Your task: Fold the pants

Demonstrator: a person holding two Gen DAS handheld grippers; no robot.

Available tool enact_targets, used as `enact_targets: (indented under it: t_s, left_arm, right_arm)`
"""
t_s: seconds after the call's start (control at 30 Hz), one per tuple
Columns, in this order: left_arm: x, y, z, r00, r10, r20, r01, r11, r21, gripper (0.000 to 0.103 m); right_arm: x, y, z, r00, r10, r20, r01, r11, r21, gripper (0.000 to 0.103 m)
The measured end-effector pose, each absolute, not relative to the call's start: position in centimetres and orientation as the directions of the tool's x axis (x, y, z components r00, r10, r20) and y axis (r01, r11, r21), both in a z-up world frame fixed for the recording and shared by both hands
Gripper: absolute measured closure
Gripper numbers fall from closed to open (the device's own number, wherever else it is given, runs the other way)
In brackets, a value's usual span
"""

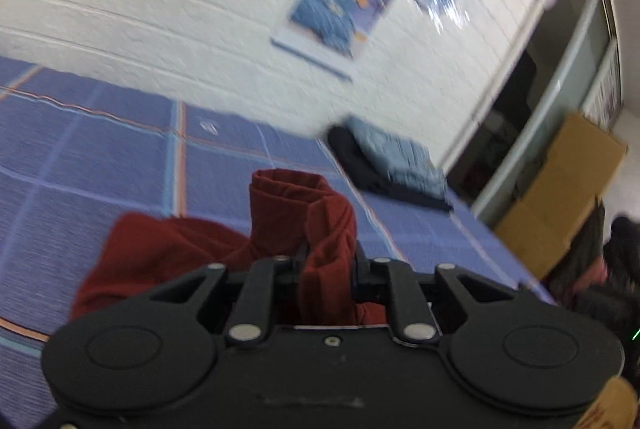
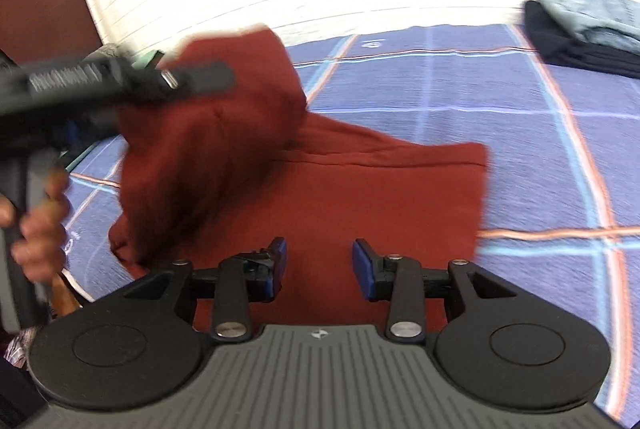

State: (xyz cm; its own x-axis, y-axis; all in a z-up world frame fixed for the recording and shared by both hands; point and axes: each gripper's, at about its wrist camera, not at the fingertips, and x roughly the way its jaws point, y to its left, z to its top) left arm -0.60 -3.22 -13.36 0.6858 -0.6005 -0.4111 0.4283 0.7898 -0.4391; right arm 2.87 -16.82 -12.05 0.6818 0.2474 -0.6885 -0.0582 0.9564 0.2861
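At the left of the right wrist view, a hand (image 2: 38, 229) carries the left gripper (image 1: 330, 257), its jaws clamped on a bunched fold of the red pants (image 2: 320, 189) and lifting it. The rest lies flat mid-frame on the purple checked mat (image 2: 520, 149). The right gripper (image 2: 319, 265) hovers over them, blue pads parted, empty. Lettering on the gripper is too blurred to read. A cardboard box (image 1: 560, 197) stands at right; contents unseen.

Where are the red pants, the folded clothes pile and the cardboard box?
red pants (image 2: 360, 197), right wrist view, flat middle of the cloth
folded clothes pile (image 1: 400, 157), left wrist view, grey top garment
cardboard box (image 1: 560, 189), left wrist view, its side
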Motion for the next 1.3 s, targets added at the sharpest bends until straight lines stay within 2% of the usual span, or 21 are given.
enact_targets:
  t_s: [0.1,0.17,0.23,0.27,0.3,0.33,0.43,0.5,0.63,0.83,1.3]
  left_arm:
    - [-0.4,-6.1,-15.5,0.628,-0.609,-0.485,0.467,0.793,-0.391,0.083]
    - [-0.4,-7.0,-16.4,0.609,-0.604,-0.513,0.473,0.797,-0.376,0.076]
    - [-1.0,-7.4,-16.7,0.603,-0.603,-0.521,0.471,0.797,-0.378,0.058]
    - [-1.4,-7.3,-16.6,0.607,-0.605,-0.515,0.468,0.796,-0.383,0.052]
    - [-1.7,-7.2,-16.1,0.615,-0.605,-0.505,0.467,0.796,-0.385,0.038]
    - [-1.7,-7.1,-14.9,0.628,-0.605,-0.489,0.470,0.796,-0.381,0.030]
    - [-2.6,-6.3,-12.1,0.668,-0.600,-0.440,0.502,0.800,-0.329,0.030]
    - [-2.6,-5.6,-11.4,0.695,-0.567,-0.442,0.488,0.823,-0.290,0.030]
    - [-1.3,-3.3,-12.6,0.735,-0.457,-0.501,0.364,0.889,-0.276,0.032]
    - [-0.3,-0.3,-14.4,0.734,-0.393,-0.554,0.259,0.916,-0.306,0.032]
    - [0.8,-4.2,-14.0,0.680,-0.518,-0.519,0.409,0.855,-0.319,0.032]
  right_arm:
    - [2.2,-18.0,-12.3,0.690,0.216,-0.691,-0.023,0.960,0.278,0.038]
    - [1.7,-18.7,-12.5,0.699,0.213,-0.683,-0.008,0.957,0.291,0.038]
    - [1.4,-19.4,-12.5,0.707,0.208,-0.676,0.004,0.955,0.298,0.038]
    - [1.2,-19.8,-12.5,0.711,0.207,-0.672,0.006,0.954,0.300,0.038]
    - [1.1,-20.0,-12.4,0.714,0.205,-0.669,0.008,0.954,0.301,0.038]
    - [1.0,-20.3,-12.3,0.718,0.203,-0.666,0.010,0.953,0.301,0.037]
    - [0.6,-20.9,-11.8,0.735,0.197,-0.649,0.017,0.951,0.308,0.037]
    - [0.5,-21.4,-11.3,0.755,0.207,-0.622,0.014,0.944,0.331,0.034]
    - [1.2,-21.7,-11.3,0.771,0.248,-0.587,0.004,0.919,0.394,0.009]
    - [3.9,-20.5,-13.0,0.737,0.258,-0.625,0.013,0.919,0.394,0.009]
    - [5.0,-20.4,-14.6,0.723,0.293,-0.626,0.037,0.888,0.458,0.009]
